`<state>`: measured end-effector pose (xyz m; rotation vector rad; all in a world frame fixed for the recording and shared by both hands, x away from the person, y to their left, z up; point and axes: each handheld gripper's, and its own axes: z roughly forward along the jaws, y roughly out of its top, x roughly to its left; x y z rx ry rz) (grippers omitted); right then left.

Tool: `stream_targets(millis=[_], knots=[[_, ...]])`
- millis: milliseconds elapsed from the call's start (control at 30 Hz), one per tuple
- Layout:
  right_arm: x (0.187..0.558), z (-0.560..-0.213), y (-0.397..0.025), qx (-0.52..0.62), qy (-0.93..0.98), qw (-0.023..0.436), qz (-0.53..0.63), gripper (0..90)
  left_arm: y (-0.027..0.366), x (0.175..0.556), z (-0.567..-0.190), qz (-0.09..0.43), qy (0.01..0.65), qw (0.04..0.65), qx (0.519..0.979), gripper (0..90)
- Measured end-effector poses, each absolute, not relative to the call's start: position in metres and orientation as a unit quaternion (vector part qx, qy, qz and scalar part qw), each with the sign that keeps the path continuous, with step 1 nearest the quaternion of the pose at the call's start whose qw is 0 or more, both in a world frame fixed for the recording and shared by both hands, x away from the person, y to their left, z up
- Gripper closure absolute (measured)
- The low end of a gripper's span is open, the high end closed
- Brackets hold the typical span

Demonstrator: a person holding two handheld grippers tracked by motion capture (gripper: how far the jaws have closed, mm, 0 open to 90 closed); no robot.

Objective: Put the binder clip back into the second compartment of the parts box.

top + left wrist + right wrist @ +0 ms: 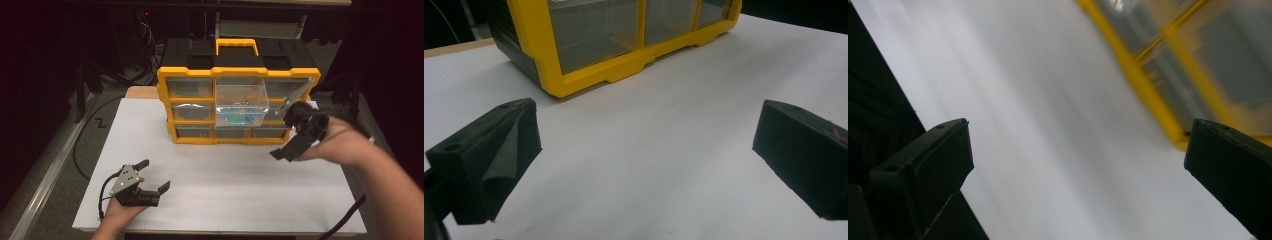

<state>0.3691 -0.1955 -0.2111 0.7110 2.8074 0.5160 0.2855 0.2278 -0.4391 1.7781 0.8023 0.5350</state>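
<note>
**Both tongs spread wide, one drawer pulled out of the yellow cabinet**

Left tongs (154, 175) rest low at the near left part of the white table (225, 190), held in a hand (117, 212), jaws spread and gripping nothing. From the left gripper view those jaws frame bare table, with the cabinet's bottom row of drawers ahead and well apart from them. Right tongs (285, 135) hang above the table just beside the cabinet's right end, held in the other hand (335, 142); their jaws are also spread and empty. The right gripper view is blurred, yet it shows the two jaws wide apart over the white surface with the yellow frame slanting across the upper right.

The drawer cabinet (239, 72) stands at the far middle of the table, long side running left to right, its front facing the person. It has a yellow frame, a black top with a yellow handle (237, 46), and three rows of three clear drawers. The upper middle drawer (241, 104) is pulled out toward the person, its long axis pointing straight out from the cabinet front. Something blue-green (239, 119) lies in its lower part; what it is cannot be made out.

Nothing lies on the table between either pair of tongs and the cabinet. Cables (85, 150) trail on the floor at the left.
</note>
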Motion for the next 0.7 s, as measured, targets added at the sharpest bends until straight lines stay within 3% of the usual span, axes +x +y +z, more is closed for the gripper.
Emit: stream_targets(millis=[333, 533, 700], knots=[[0.363, -0.373, -0.213, 0.293, 0.914, 0.092, 0.265, 0.1, 0.226, 0.286, -0.440, 0.221, 0.336, 0.526, 0.749, 0.3], [0.347, -0.424, -0.234, 0.364, 0.821, 0.129, 0.421, 0.1, 0.228, 0.286, -0.439, 0.221, 0.340, 0.530, 0.744, 0.3], [0.330, -0.430, -0.244, 0.373, 0.765, 0.175, 0.494, 0.1, 0.227, 0.286, -0.440, 0.221, 0.341, 0.529, 0.745, 0.3]])
